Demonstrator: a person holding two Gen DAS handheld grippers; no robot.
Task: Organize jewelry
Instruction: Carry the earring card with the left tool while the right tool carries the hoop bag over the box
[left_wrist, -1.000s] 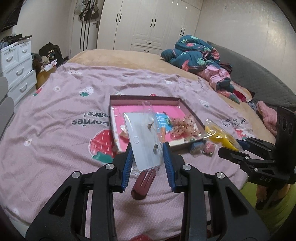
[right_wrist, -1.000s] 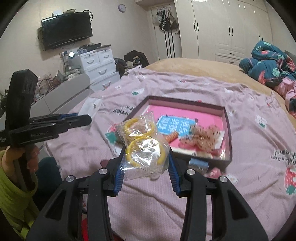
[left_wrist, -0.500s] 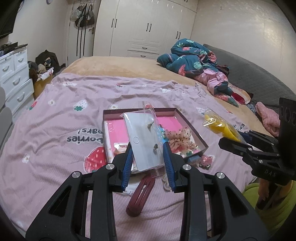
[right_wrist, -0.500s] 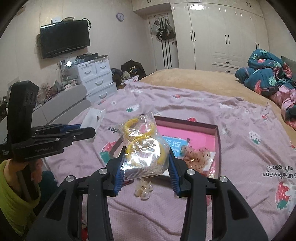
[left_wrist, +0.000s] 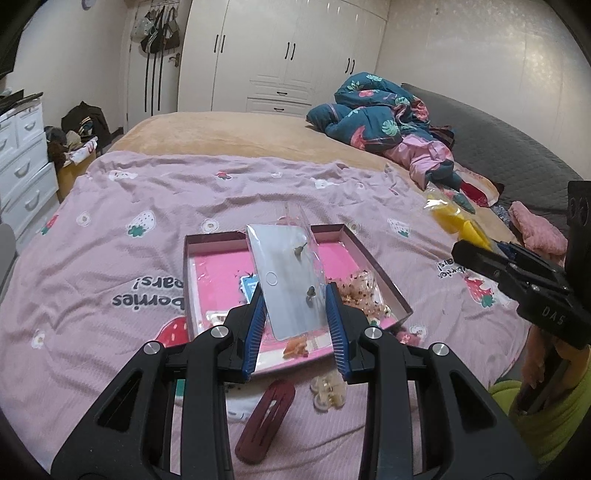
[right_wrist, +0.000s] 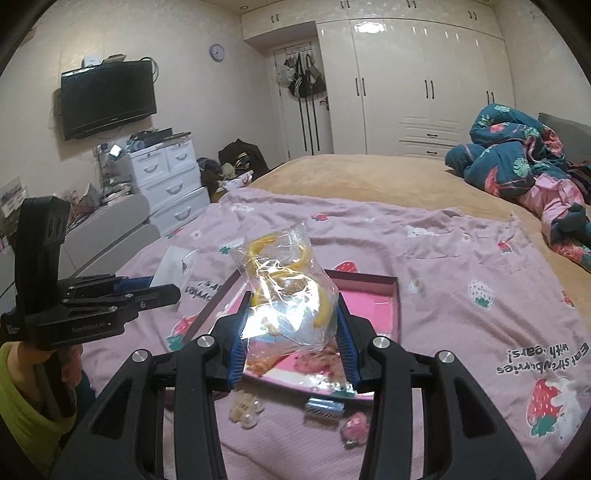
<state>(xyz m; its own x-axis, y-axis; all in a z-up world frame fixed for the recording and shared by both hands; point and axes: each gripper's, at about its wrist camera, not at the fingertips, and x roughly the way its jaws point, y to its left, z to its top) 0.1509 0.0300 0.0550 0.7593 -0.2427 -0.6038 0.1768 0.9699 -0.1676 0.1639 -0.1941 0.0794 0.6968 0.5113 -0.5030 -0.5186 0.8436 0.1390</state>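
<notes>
My left gripper (left_wrist: 294, 295) is shut on a clear flat bag with a grey earring card (left_wrist: 286, 275), held above the pink-lined box (left_wrist: 199, 288) on the bed. In the right wrist view my right gripper (right_wrist: 291, 306) is shut on a crinkly clear bag of yellow bangles (right_wrist: 288, 284), also over the box (right_wrist: 391, 306). Each view shows the other gripper at its side: the right gripper (left_wrist: 476, 247) with the yellow bag (left_wrist: 452, 219), the left gripper (right_wrist: 162, 290) with its card bag (right_wrist: 173, 264). The box holds a blue card (left_wrist: 249, 286) and a lacy bow (left_wrist: 360, 290).
On the pink strawberry blanket before the box lie a dark red hair clip (left_wrist: 266, 422), a pale claw clip (left_wrist: 327, 389), a small blue-silver clip (right_wrist: 325, 406) and a pink charm (right_wrist: 354, 428). Bundled clothes (left_wrist: 384, 118) lie at the bed's far right. White drawers (right_wrist: 170, 177) stand left.
Both grippers have pulled back and risen from the box with their bags still held. The box now sits farther off, and the clips before it have come into view.
</notes>
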